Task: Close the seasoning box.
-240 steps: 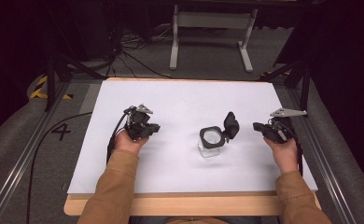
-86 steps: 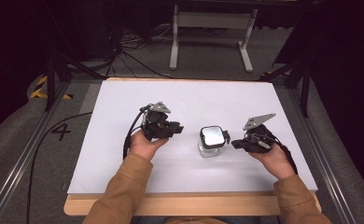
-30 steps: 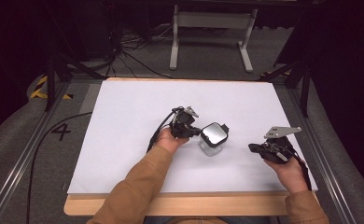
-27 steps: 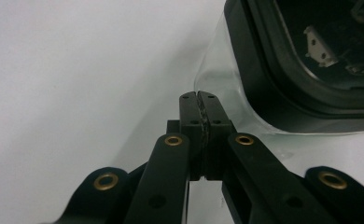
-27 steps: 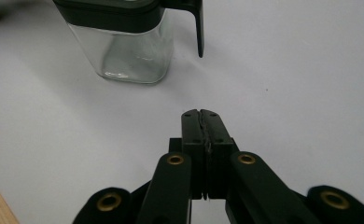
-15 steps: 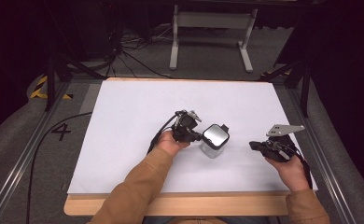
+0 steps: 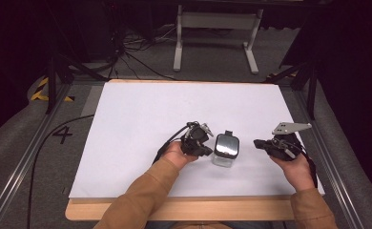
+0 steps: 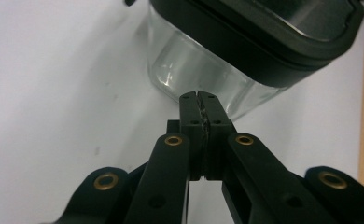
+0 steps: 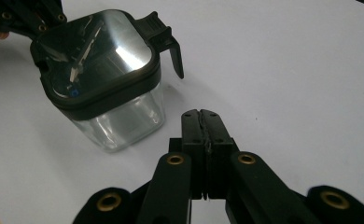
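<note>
So the left claw [image 7: 207,148] is pinched completely together with nothing between its jaws, and its tips are right up against the side wall of the clear container [image 7: 225,151], touching or just about touching, can't quite call it. In the left gripper view the glassy wall of that container [image 8: 203,74] sits directly ahead of the tips [image 8: 199,96], low down on the body, with the black lid [image 8: 264,28] overhanging above them. The container is a squarish see-through jar standing upright on the white bench [image 7: 141,119], lid sitting on top, with a black latch flap [image 9: 164,35] sticking out and hanging loose on the far side. Through the walls it looks empty, at least I can't make out anything inside; the shiny lid top [image 9: 96,49] just reflects stuff. The right claw [image 7: 259,144] is off to the other side of the jar, near but apart from it, jaws also pressed flat together on nothing. In the right gripper view the jar [image 9: 119,116] sits ahead and to the left of its tips [image 9: 201,112], with bare bench between them. The person's tan sleeves [image 7: 146,200] come in from the near edge.
</note>
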The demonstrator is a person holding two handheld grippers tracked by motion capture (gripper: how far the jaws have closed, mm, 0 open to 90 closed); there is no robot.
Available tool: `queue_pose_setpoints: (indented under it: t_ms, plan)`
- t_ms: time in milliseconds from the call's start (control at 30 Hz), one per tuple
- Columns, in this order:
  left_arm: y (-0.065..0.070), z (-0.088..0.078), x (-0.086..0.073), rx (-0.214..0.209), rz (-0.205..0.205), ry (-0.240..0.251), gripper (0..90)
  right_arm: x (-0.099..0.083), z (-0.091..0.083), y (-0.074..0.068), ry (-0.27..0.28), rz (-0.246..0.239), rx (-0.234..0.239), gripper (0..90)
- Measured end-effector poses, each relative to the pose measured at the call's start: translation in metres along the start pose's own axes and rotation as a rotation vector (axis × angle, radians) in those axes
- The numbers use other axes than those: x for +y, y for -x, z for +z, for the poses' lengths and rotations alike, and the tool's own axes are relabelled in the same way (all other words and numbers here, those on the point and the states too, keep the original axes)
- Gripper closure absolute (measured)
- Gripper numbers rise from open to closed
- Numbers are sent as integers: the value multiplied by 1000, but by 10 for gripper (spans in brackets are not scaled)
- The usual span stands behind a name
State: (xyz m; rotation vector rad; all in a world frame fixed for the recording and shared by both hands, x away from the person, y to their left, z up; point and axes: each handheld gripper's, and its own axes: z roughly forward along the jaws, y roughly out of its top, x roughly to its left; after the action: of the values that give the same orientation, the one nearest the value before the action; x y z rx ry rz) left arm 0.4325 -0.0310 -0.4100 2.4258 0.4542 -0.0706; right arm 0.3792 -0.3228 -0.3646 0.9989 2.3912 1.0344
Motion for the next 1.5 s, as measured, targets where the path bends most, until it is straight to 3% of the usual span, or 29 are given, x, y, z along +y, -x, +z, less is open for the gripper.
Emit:
queue_pose_setpoints:
  t_ms: [67, 133, 300, 400, 500, 600, 733, 800, 900, 967, 1267, 1500]
  plan:
    - [8, 3, 2, -20, 13, -8, 896, 1, 1, 1, 2, -1, 0, 892]
    - [11, 3, 2, -12, 33, -6, 864, 3, 1, 2, 6, -1, -1, 892]
    - [6, -13, -3, 16, 13, 17, 820, 6, -1, 5, 22, 5, -10, 892]
    - [-5, -40, -12, 59, -55, 91, 800, 8, -5, 11, 39, 22, -27, 888]
    - [-13, -61, -23, 110, -97, 137, 776, 9, -8, 19, 42, 41, -54, 866]
    - [-24, -80, -38, 173, -148, 154, 755, 8, -13, 31, 54, 67, -92, 848]
    - [-39, -94, -56, 220, -220, 167, 729, 1, -15, 48, 48, 111, -145, 801]
    - [-46, -98, -65, 255, -256, 170, 718, -4, -14, 56, 47, 146, -161, 774]
    - [-54, -100, -72, 259, -288, 182, 693, -10, -11, 63, 35, 174, -170, 717]
    - [-64, -98, -82, 275, -333, 193, 685, -18, -3, 70, 8, 203, -181, 681]
    - [-88, -86, -108, 337, -411, 174, 631, -39, 17, 83, -35, 246, -200, 564]
    - [-89, -91, -110, 298, -433, 254, 576, -40, 20, 83, -24, 254, -178, 521]
